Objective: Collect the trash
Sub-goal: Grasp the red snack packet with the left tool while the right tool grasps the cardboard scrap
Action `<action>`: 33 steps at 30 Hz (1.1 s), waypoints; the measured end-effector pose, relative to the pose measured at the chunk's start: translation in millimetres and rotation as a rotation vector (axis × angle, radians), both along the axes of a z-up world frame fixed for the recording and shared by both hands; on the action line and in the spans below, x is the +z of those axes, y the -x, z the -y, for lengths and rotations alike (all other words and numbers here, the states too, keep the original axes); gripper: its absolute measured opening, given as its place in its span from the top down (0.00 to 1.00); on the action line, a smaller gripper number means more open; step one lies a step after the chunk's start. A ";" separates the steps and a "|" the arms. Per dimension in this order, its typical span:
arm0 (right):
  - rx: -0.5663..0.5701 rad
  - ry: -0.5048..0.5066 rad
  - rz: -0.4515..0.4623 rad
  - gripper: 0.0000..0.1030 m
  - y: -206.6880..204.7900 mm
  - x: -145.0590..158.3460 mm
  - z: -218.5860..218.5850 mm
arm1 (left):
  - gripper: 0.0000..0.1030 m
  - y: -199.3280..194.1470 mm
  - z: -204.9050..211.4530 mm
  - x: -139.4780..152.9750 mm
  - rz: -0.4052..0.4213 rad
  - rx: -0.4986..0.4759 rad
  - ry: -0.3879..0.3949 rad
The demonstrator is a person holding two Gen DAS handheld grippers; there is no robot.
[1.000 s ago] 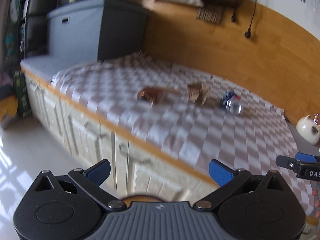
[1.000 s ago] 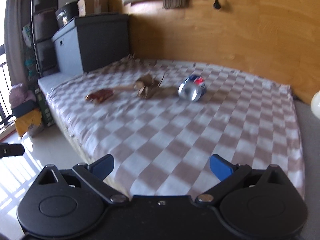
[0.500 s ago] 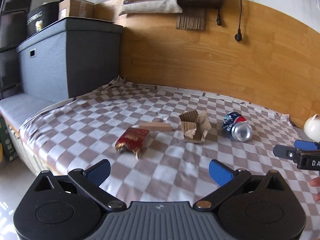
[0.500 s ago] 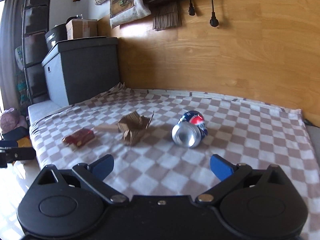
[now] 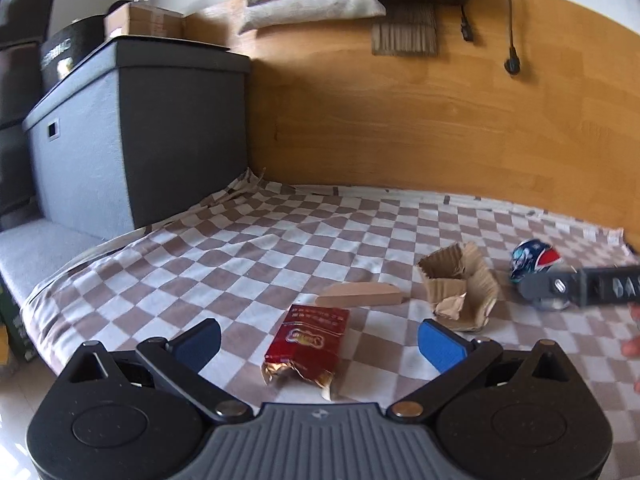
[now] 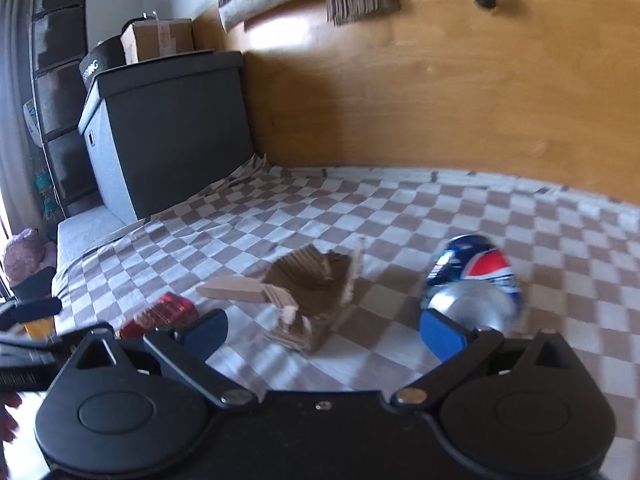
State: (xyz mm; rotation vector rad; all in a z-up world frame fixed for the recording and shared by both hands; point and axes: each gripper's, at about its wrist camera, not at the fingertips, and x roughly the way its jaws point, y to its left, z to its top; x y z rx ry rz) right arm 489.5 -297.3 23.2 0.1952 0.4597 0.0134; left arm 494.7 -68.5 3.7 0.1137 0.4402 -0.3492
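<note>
Our left gripper (image 5: 319,344) gapes empty around the red wrapper (image 5: 310,342). Our right gripper (image 6: 322,334) gapes empty near the can (image 6: 474,280); bare checkered cloth (image 5: 224,256) stretches beyond.

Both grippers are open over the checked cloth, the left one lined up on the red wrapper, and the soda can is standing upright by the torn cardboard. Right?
Not quite. The soda can lies on its side, its silver end facing the right wrist camera. The rest holds: left gripper and right gripper are open over the checked cloth, with the red wrapper ahead of the left one and the torn cardboard beside the can.
</note>
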 end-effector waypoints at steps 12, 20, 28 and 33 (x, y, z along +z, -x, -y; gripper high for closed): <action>-0.096 -0.137 -0.152 0.00 -89.9 -11.9 -14.0 | 0.00 -35.7 -2.2 -25.0 -0.032 -0.048 -0.016; -0.194 -0.188 -0.251 0.00 -138.5 -22.1 -23.8 | 0.00 -48.5 -1.5 -36.5 -0.031 -0.076 -0.061; -0.256 -0.180 -0.284 0.20 -141.7 -32.6 -17.0 | 0.00 -66.9 1.4 -40.3 -0.112 -0.078 -0.075; -0.196 -0.173 -0.262 0.34 -128.3 -25.1 -13.4 | 0.22 -77.7 1.5 -37.2 -0.144 -0.069 -0.051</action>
